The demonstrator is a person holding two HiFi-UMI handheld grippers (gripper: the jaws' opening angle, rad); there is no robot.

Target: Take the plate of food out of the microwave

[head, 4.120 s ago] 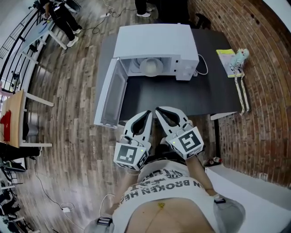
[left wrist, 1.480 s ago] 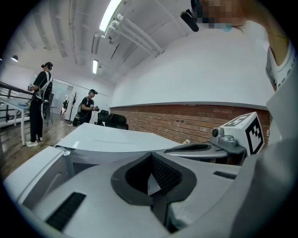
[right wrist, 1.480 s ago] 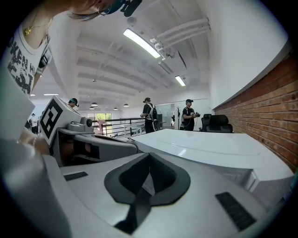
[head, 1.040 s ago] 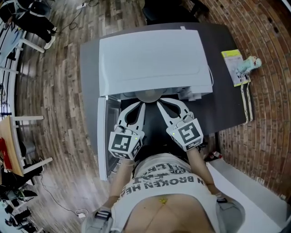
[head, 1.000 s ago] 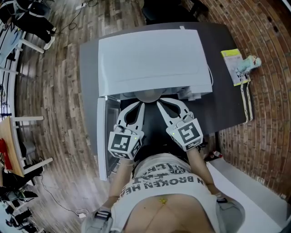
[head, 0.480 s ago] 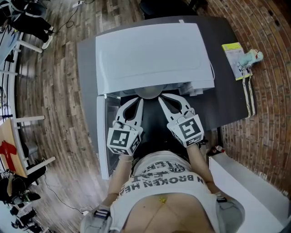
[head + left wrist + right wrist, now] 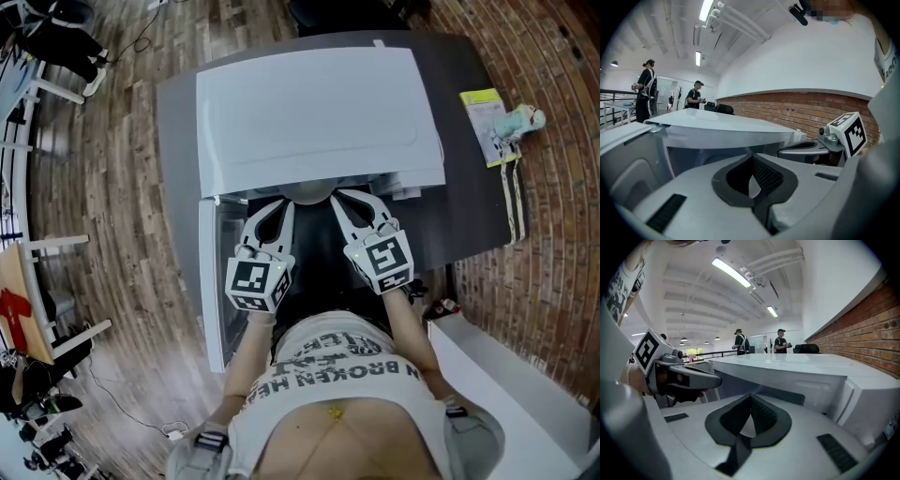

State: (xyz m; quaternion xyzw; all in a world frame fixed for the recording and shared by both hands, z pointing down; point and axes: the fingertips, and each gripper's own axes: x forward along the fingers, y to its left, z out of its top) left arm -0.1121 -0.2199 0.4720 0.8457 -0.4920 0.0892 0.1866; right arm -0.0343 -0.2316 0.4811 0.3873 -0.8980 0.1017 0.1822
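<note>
The white microwave [image 7: 319,112] stands on a dark table, its door [image 7: 212,281] swung open to the left. Only a pale rounded edge of the plate [image 7: 307,193] shows under the microwave's front rim; the food is hidden. My left gripper [image 7: 285,206] is shut and empty, its tips just left of that edge. My right gripper [image 7: 340,197] is also shut and empty, just right of it. In the left gripper view the shut left gripper [image 7: 751,157] faces the microwave [image 7: 717,129] opening. In the right gripper view the right gripper [image 7: 750,397] points at the microwave [image 7: 797,373] front.
The dark table [image 7: 469,197] reaches right to a yellow booklet [image 7: 483,112] and a small toy [image 7: 521,120]. A brick wall [image 7: 553,234] lies on the right and wooden floor [image 7: 122,187] on the left. Two people [image 7: 670,96] stand far behind.
Since a second ago both grippers have sunk a little and reached closer to the microwave opening. Four seconds ago they were well back from the table.
</note>
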